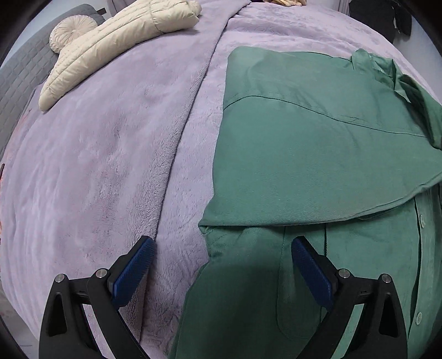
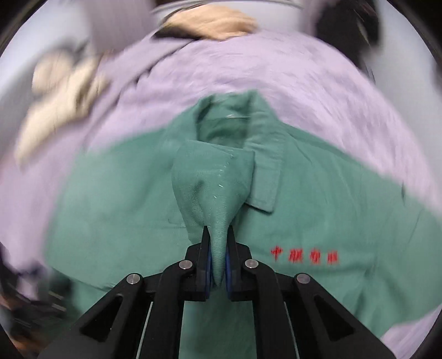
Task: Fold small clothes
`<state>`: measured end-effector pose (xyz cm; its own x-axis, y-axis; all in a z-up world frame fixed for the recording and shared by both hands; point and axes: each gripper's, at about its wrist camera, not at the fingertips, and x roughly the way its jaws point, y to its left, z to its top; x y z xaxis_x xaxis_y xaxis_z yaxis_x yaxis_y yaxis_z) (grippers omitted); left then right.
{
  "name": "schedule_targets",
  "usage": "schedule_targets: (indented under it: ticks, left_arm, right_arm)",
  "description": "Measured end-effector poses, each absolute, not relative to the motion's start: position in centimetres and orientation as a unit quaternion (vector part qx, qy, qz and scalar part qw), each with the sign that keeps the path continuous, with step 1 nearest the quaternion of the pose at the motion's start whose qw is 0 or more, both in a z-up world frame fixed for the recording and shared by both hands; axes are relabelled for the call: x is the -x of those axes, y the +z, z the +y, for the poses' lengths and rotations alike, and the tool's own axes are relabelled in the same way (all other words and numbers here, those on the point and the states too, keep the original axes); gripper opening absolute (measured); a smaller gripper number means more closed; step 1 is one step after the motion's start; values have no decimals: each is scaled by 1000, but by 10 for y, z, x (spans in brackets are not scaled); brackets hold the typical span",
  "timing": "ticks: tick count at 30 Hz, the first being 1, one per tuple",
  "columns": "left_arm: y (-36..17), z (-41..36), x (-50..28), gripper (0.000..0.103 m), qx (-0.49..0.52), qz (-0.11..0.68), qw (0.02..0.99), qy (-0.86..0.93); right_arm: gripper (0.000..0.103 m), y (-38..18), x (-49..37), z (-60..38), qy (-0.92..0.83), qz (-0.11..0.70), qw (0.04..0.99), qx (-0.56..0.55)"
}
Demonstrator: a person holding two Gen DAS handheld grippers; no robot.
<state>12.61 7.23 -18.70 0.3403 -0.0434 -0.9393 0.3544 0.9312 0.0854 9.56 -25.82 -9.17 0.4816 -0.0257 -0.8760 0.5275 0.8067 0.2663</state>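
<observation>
A green button shirt (image 1: 317,154) lies on a lilac fleece blanket (image 1: 110,165), one side folded over its front. My left gripper (image 1: 222,248) is open and empty, hovering above the shirt's left edge, one finger over the blanket and one over the cloth. In the right wrist view the shirt (image 2: 124,207) shows its collar and red embroidered characters (image 2: 304,255). My right gripper (image 2: 218,248) is shut on a bunched fold of the green shirt near the collar and lifts it. That view is motion-blurred.
A beige quilted jacket (image 1: 116,41) lies at the far left of the blanket beside a round cushion (image 1: 69,30) and a grey quilted surface (image 1: 25,71). Dark items (image 1: 386,16) sit at the far right. A tan item (image 2: 212,24) lies at the back.
</observation>
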Motion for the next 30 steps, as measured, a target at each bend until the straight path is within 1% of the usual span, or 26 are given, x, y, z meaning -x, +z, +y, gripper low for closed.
schedule_targets:
  ticks: [1, 3, 5, 6, 7, 8, 10, 12, 14, 16, 19, 21, 24, 26, 28, 29, 30]
  left_arm:
    - [-188, 73, -127, 100, -135, 563, 806, -124]
    - [-187, 76, -130, 100, -131, 566, 804, -125]
    - [-185, 75, -134, 100, -134, 569, 802, -127]
    - [-184, 75, -135, 100, -139, 569, 800, -128]
    - [-182, 76, -135, 100, -146, 569, 799, -130]
    - [-178, 78, -137, 100, -152, 570, 796, -132]
    - [-171, 87, -135, 100, -159, 574, 791, -140]
    - [-167, 97, -135, 100, -164, 581, 785, -138]
    - [-159, 106, -135, 100, -163, 583, 786, -129]
    - [-145, 108, -136, 100, -161, 565, 800, -121]
    - [-125, 102, -144, 100, -152, 532, 825, -110]
    - [-121, 89, -153, 100, -144, 520, 835, -112]
    - [-129, 63, -162, 100, -126, 521, 836, -117]
    - [-147, 46, -173, 100, -131, 532, 828, -116]
    - [-163, 35, -172, 100, -150, 544, 818, -108]
    - [-168, 35, -169, 100, -154, 548, 815, -106]
    - [-172, 36, -170, 100, -153, 551, 813, -107]
  right_arm:
    - [8, -97, -80, -273, -178, 462, 802, -334]
    - [8, -115, -53, -290, -195, 442, 764, -427]
    - [16, -139, -32, -298, -187, 429, 725, -504]
    - [21, -149, -26, -296, -189, 433, 708, -525]
    - [45, -156, -20, -297, -190, 437, 695, -539]
    - [65, -158, -17, -298, -185, 429, 693, -549]
    - [75, -150, -15, -297, -187, 417, 701, -548]
    - [75, -137, -17, -297, -214, 430, 714, -509]
    - [75, -120, -25, -292, -231, 448, 738, -448]
    - [75, -97, -32, -281, -231, 460, 770, -377]
    - [75, -78, -68, -253, -200, 472, 813, -274]
    - [75, -75, -87, -235, -150, 473, 832, -249]
    - [73, -96, -110, -215, -56, 482, 826, -288]
    - [60, -123, -127, -209, -48, 509, 806, -298]
    - [54, -145, -135, -214, -87, 546, 788, -273]
    - [40, -147, -135, -219, -106, 552, 786, -256]
    - [34, -143, -132, -226, -127, 552, 790, -234]
